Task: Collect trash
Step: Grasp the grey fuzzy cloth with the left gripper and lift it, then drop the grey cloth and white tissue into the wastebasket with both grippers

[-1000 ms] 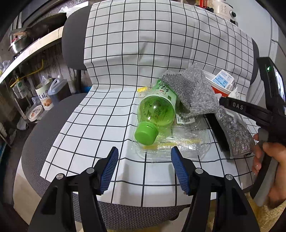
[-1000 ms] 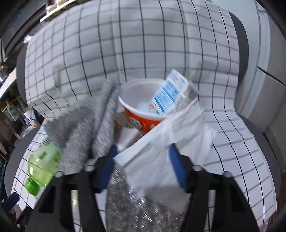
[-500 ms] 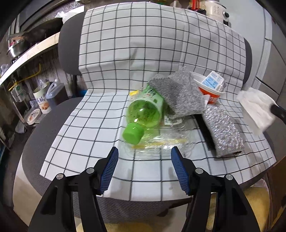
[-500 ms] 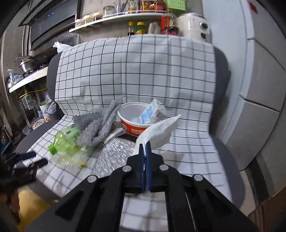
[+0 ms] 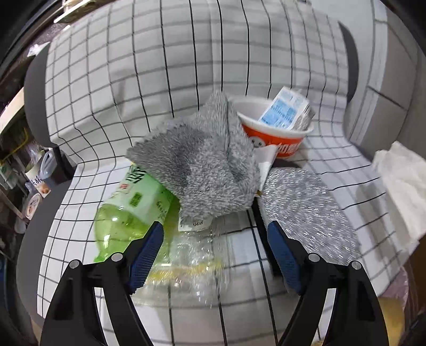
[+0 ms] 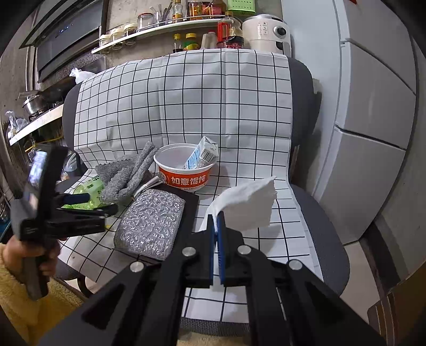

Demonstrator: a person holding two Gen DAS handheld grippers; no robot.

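Note:
On the checked cloth over the chair seat [image 5: 80,213] lies a trash pile. It holds a green bottle [image 5: 127,213], a grey fluffy cloth [image 5: 202,165], a crumpled clear plastic pack [image 5: 191,255], a silver scouring pad [image 5: 303,207] and an orange bowl [image 5: 279,138] with a blue-white carton [image 5: 285,111] in it. My left gripper [image 5: 213,239] is low over the clear pack. Its jaws are opening, with the pack and the cloth's edge between them, and the pads press on nothing. My right gripper [image 6: 216,221] is shut on a white tissue [image 6: 247,210], held above the seat's right side.
The chair's backrest [image 6: 186,93] rises behind the pile. A white fridge [image 6: 372,106] stands to the right, and a shelf of bottles and jars [image 6: 186,16] hangs behind. A counter with pots [image 6: 34,106] is at the left. A hand in a yellow sleeve [image 6: 16,266] holds the left gripper.
My right gripper shut on the white tissue and lifted it back and right, away from the bowl. My left gripper moved in close over the pile and its jaws widened.

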